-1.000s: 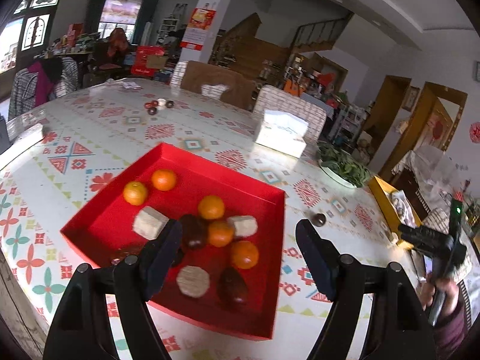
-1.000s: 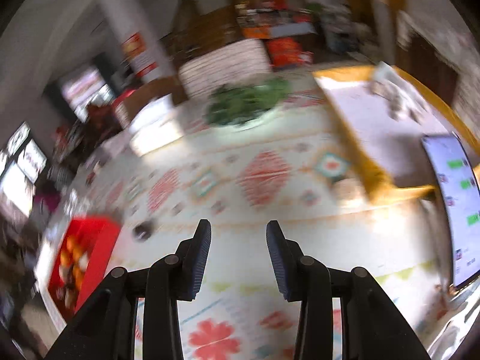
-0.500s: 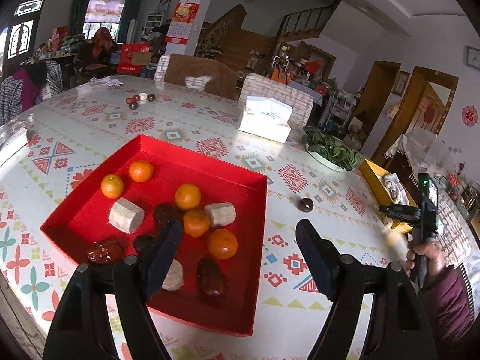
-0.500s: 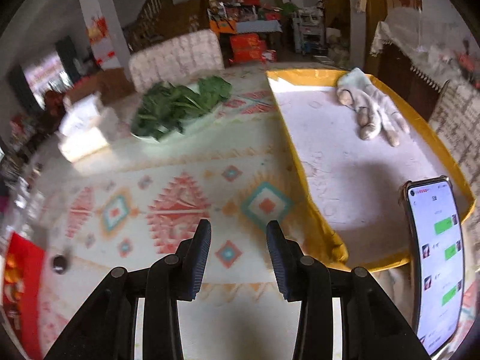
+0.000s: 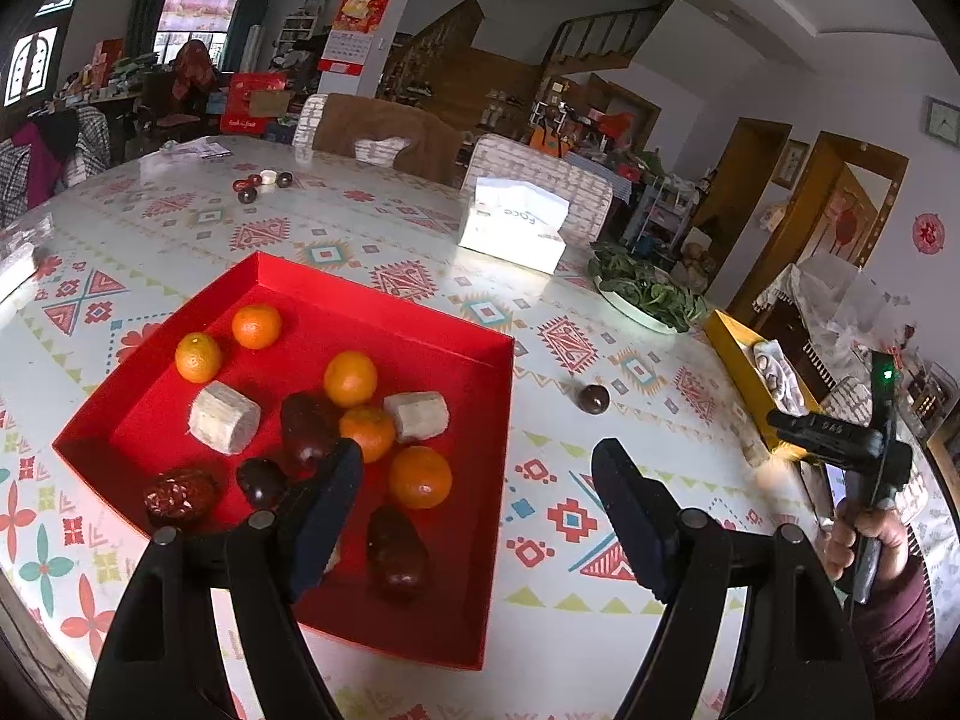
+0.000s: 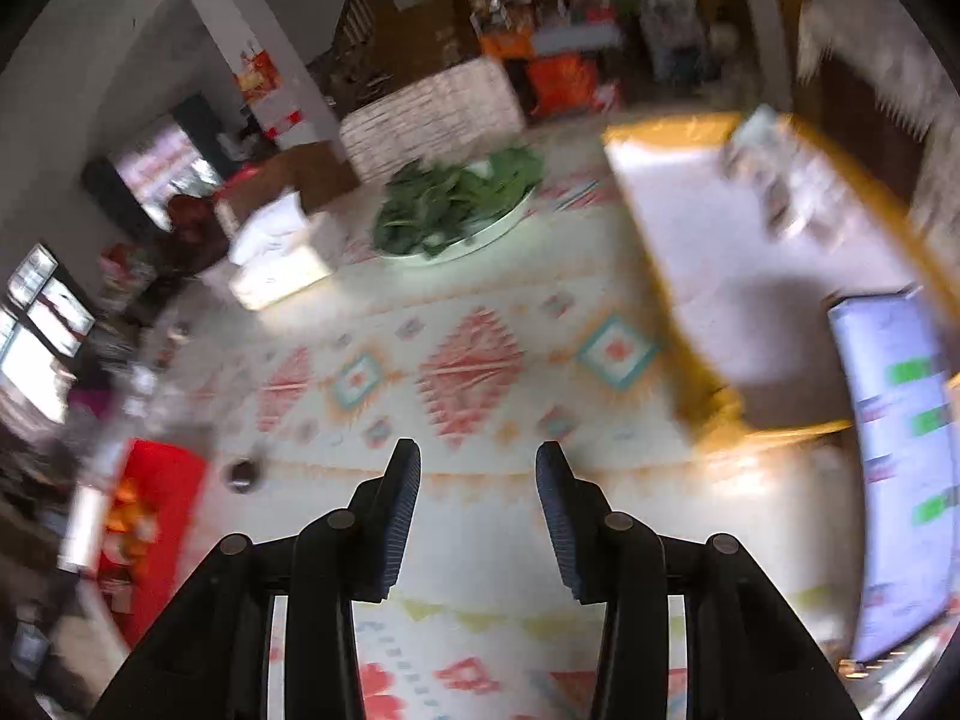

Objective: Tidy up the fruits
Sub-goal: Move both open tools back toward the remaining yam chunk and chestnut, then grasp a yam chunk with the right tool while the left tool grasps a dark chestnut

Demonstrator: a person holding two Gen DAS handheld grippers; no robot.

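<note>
On the big round table (image 5: 372,222), covered in a patterned cloth, sits a red tray (image 5: 384,324) with raised walls, and most of the fruit is already gathered inside it. I count five small oranges there, one of them near the tray's far corner (image 5: 256,326) and another close to the near side (image 5: 420,476), along with several dark red dates, the nearest lying lengthwise at the front (image 5: 396,552), and a few pale cut chunks, the largest toward the left (image 5: 224,417). One dark round fruit (image 5: 593,399) lies alone on the cloth, outside the tray and off to its right, between the tray and a yellow tray (image 5: 741,360) at the table's edge. The left gripper (image 5: 477,495) hangs above the near right corner of the red tray with its jaws spread wide and nothing between them. Farther right, a hand (image 5: 867,534) in a dark red sleeve carries the right gripper (image 6: 477,504); its wrist view is smeared with motion, but its jaws stand a little apart and are easing wider, with only bare cloth showing through the gap. Beyond it are a plate of leafy greens (image 6: 456,204), a white tissue box (image 5: 513,225) and, propped at the right, a phone (image 6: 900,462) with its screen lit. A few more small fruits (image 5: 262,183) lie at the far side of the table.
</note>
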